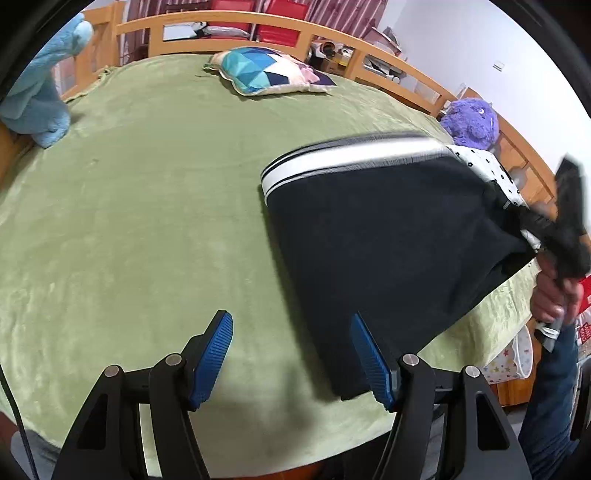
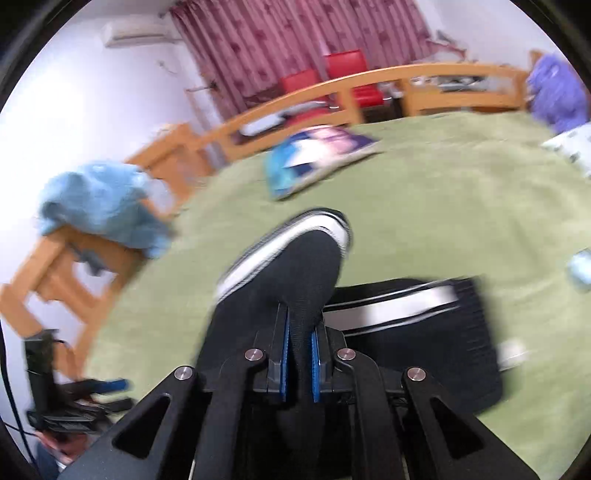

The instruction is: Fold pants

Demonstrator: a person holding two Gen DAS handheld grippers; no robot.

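- The left gripper (image 1: 291,354) stands with its blue pads wide apart, nothing between them, over the near edge of the green bedspread (image 1: 147,221); its right pad sits against the near corner of the pants.
- The right gripper (image 2: 300,354) has its pads pinched tight on a fold of the pants (image 2: 280,288), the dark cloth passing up between the fingers.
- From the left wrist view the pants (image 1: 376,251) hang as a broad black sheet, raised on the right side by the right gripper (image 1: 517,212), with the white-and-black striped band along the top.
- In the right wrist view a second part of the pants lies flat on the bedspread just beyond the gripper, its striped band blurred.
- Farther back lies a patterned cushion (image 1: 269,70) on the bedspread.
- A blue plush toy (image 1: 40,96) rests at the left edge and a purple plush toy (image 1: 471,122) at the right.
- A wooden bed rail (image 1: 229,22) curves behind.
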